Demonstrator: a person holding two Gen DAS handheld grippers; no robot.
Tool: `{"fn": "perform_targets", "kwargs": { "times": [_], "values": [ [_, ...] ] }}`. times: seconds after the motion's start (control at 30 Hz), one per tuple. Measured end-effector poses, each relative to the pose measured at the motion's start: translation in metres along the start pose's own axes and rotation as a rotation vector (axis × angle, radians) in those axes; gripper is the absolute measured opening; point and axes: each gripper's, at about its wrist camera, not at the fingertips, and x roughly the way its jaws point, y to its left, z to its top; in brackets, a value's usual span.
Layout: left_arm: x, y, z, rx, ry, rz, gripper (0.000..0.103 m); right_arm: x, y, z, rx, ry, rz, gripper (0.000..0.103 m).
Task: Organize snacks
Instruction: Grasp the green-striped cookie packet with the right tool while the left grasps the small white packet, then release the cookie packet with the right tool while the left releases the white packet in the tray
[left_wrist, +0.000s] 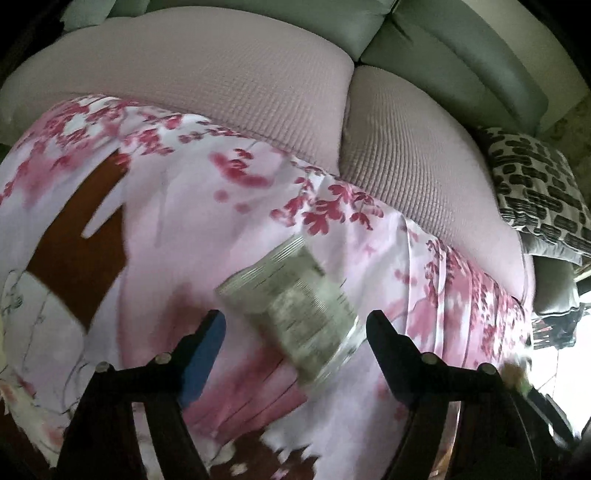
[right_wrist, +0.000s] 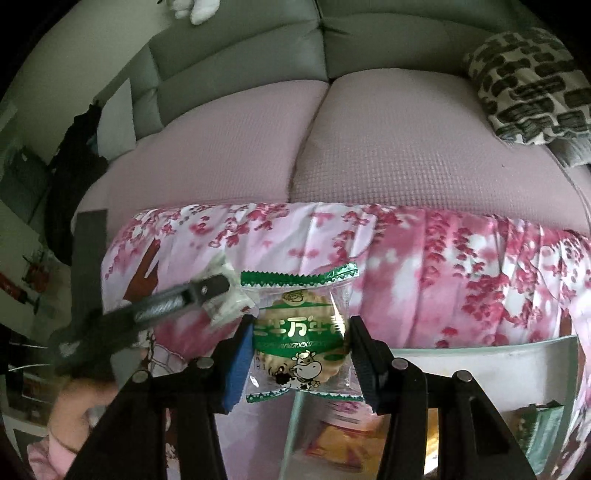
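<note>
My right gripper (right_wrist: 301, 332) is shut on a clear biscuit packet (right_wrist: 301, 354) with green bands and a cow drawing, held above the near edge of a pale bin (right_wrist: 480, 347). My left gripper (left_wrist: 295, 321) stands open over the pink floral cloth (left_wrist: 184, 221). A blurred grey-green snack packet (left_wrist: 291, 310) lies slanted between its fingers. The packet comes close to the right finger, while cloth shows between it and the blue pad on the left finger (left_wrist: 207, 347). In the right wrist view the left gripper (right_wrist: 221, 291) reaches in from the left with that pale packet (right_wrist: 227, 295) at its tip.
Inside the bin lie an orange packet (right_wrist: 332, 439) and a green packet (right_wrist: 539, 424). Behind the cloth-covered table runs a sofa with pink seat cushions (right_wrist: 406, 155) and a black-and-white patterned pillow (right_wrist: 532, 85). A person's hand (right_wrist: 74, 398) shows at lower left.
</note>
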Motion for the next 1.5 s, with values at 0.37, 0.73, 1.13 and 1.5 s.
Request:
{"fn": "perform_targets", "kwargs": {
  "times": [0.37,0.73,1.13,1.5],
  "values": [
    [0.026,-0.035,0.002,0.115,-0.017,0.231,0.068,-0.013,-0.036,-0.003,0.046,-0.017,0.008,0.053],
    [-0.001,-0.028,-0.026,0.105,-0.061,0.184,0.056,-0.038,-0.048,-0.018,0.068,-0.031,0.029,0.053],
    [-0.076,-0.096,-0.098,0.265,-0.091,-0.090,0.057,-0.081,-0.092,-0.063,0.136,-0.030,-0.010,0.053],
    [-0.048,-0.137,-0.150,0.336,0.043,-0.139,0.057,-0.080,-0.144,-0.106,0.228,0.035,-0.068,0.053]
  ]
}}
